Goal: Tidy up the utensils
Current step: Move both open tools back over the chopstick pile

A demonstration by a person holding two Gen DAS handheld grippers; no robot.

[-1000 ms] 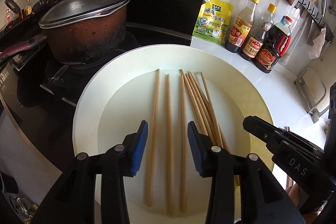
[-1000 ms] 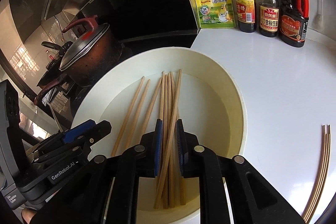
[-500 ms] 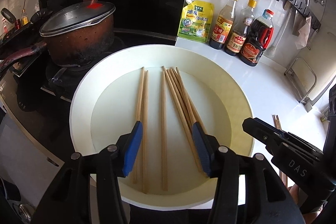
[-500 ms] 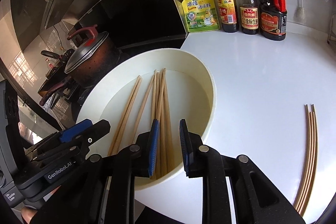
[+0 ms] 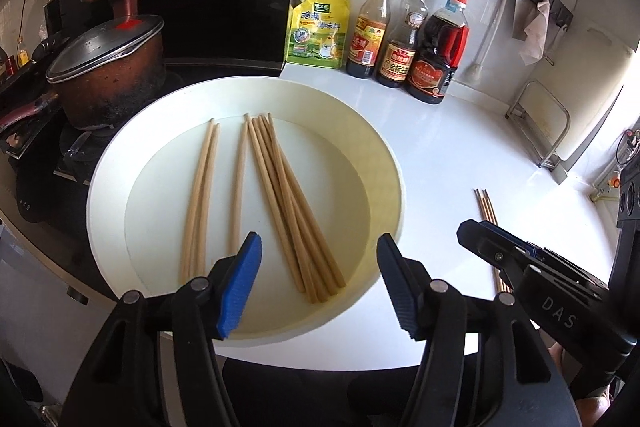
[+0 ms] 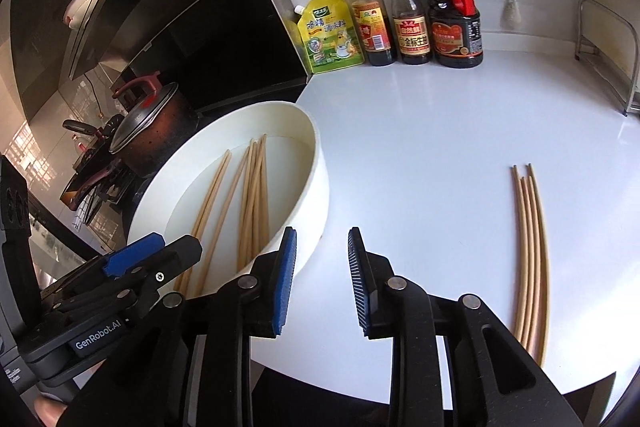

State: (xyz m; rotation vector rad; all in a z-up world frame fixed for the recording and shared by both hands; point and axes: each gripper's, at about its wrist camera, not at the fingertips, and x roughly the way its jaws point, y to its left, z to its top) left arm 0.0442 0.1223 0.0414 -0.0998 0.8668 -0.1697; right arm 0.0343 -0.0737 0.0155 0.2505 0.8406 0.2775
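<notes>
Both hand-held grippers drawn back from basin (image 5: 394, 163), jaws just opened, nothing held: left hand-held gripper (image 5: 320, 279) wide, right hand-held gripper (image 6: 322, 279) partly. One chopstick (image 5: 238, 187) at frame centre to be straddled squarely before closing.

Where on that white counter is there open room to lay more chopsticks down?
The widest bare patch lies between the white basin and the four chopsticks on the counter, reaching back toward the sauce bottles. It is crowded along the back wall and inside the basin, where chopsticks lie.
</notes>
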